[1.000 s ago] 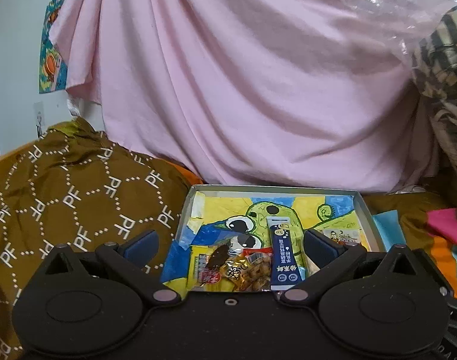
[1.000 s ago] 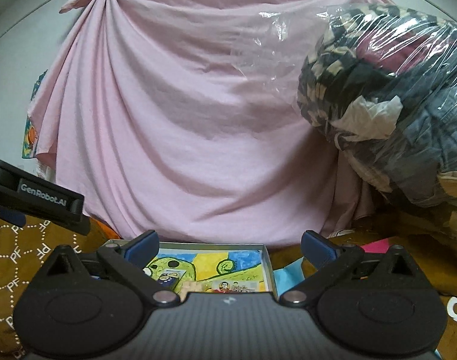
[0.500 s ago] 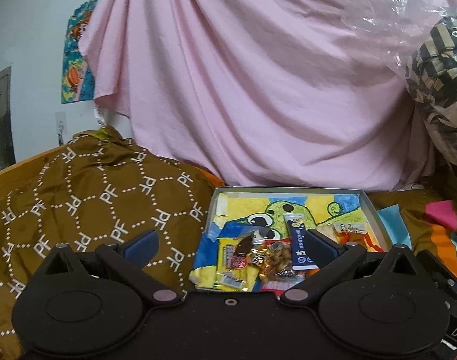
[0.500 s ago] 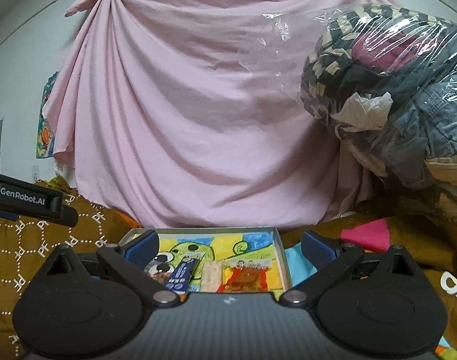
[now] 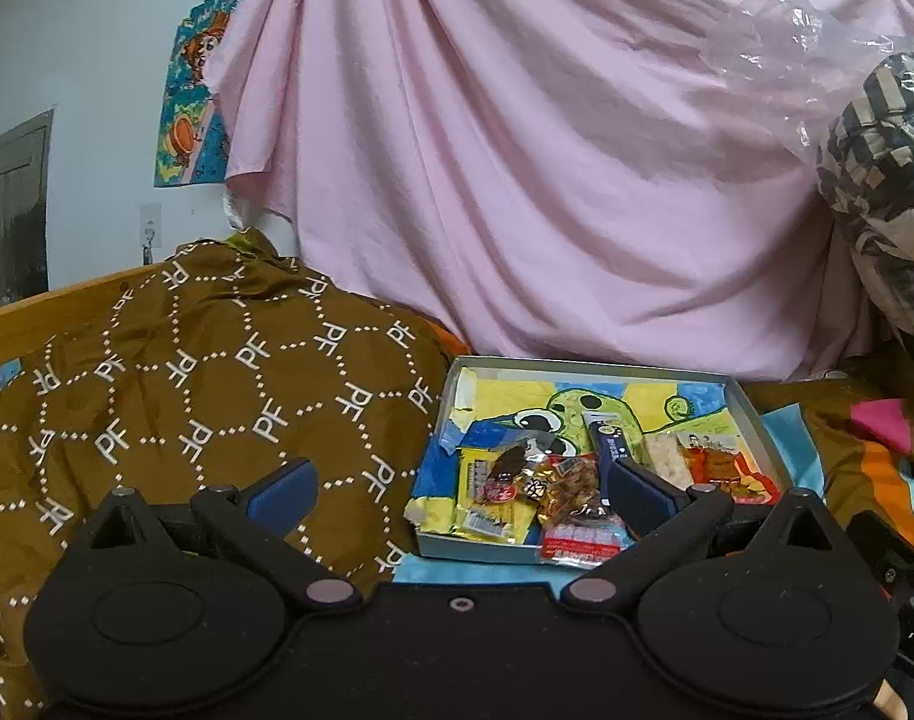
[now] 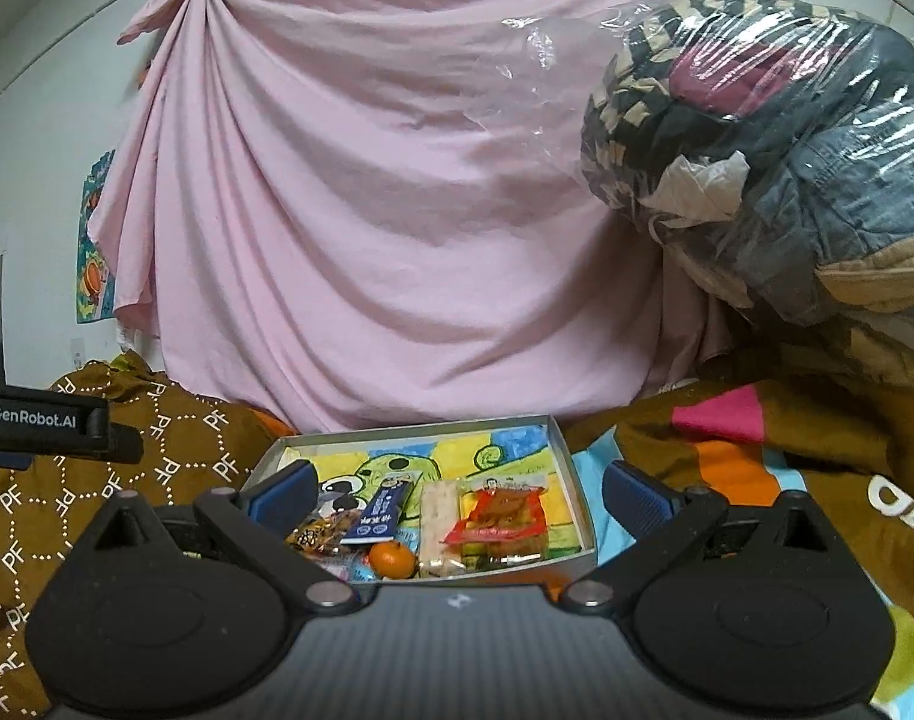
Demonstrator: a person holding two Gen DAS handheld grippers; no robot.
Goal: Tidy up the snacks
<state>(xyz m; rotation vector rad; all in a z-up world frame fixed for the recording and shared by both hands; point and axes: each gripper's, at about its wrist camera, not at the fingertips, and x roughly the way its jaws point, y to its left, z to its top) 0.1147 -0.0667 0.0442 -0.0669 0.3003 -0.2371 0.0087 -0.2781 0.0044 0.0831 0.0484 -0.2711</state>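
A shallow grey box [image 5: 751, 414] lined with a cartoon drawing lies on the bed and holds several snack packets: a yellow packet [image 5: 487, 501], a blue stick pack [image 5: 607, 447], a red-orange packet [image 5: 724, 471]. In the right wrist view the box [image 6: 568, 462] also holds a small orange [image 6: 391, 558] and a pale bar [image 6: 442, 516]. My left gripper [image 5: 460, 489] is open and empty, in front of the box's near left corner. My right gripper [image 6: 457, 495] is open and empty, in front of the box's near edge.
A brown patterned blanket [image 5: 187, 396] is heaped left of the box. A pink sheet [image 5: 547, 180] hangs behind. A plastic-wrapped bundle of clothes [image 6: 775, 138] sits at the right. Striped bedding [image 6: 727, 444] lies right of the box.
Both grippers have drawn back from the box, so more of its contents show. The left view has shifted left. Both stay open.
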